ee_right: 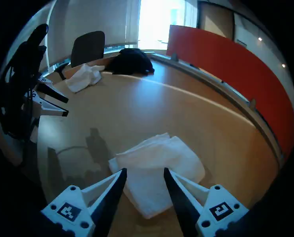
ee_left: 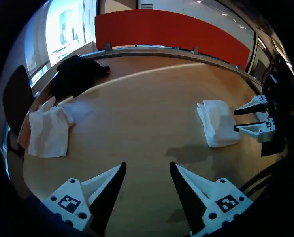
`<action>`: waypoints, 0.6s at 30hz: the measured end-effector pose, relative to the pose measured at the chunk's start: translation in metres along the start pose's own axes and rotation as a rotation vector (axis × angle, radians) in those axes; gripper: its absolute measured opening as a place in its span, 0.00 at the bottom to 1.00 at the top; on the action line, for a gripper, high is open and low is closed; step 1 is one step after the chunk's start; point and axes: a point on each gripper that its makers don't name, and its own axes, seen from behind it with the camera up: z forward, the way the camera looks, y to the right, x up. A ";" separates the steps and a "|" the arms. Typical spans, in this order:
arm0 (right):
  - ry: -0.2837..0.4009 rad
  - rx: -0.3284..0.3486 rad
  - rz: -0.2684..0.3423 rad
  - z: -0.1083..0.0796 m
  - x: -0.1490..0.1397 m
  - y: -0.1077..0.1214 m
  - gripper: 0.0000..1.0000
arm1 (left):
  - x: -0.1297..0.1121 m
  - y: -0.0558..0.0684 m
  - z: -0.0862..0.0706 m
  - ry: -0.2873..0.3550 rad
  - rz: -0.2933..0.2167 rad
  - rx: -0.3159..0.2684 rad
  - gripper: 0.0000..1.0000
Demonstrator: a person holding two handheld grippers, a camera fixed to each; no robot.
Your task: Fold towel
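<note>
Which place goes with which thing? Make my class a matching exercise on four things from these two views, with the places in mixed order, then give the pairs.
Things
1. folded white towel
2. rumpled white cloth
3. black bundle
4. red divider

Places
A. standing along the far edge of the table
B. just ahead of the open fingers of the right gripper
C. on the table's far corner, by the window
D. at the table's edge, near the chair

Pairs: 1-B, 2-D, 3-C, 4-A
</note>
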 end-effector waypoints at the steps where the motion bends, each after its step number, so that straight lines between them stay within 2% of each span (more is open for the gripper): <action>1: -0.003 -0.003 0.005 -0.001 -0.003 0.001 0.73 | 0.000 0.000 0.000 0.000 0.000 0.000 0.81; 18: -0.117 -0.048 0.052 -0.023 -0.076 0.004 0.73 | 0.000 0.003 0.000 0.001 0.004 -0.002 0.81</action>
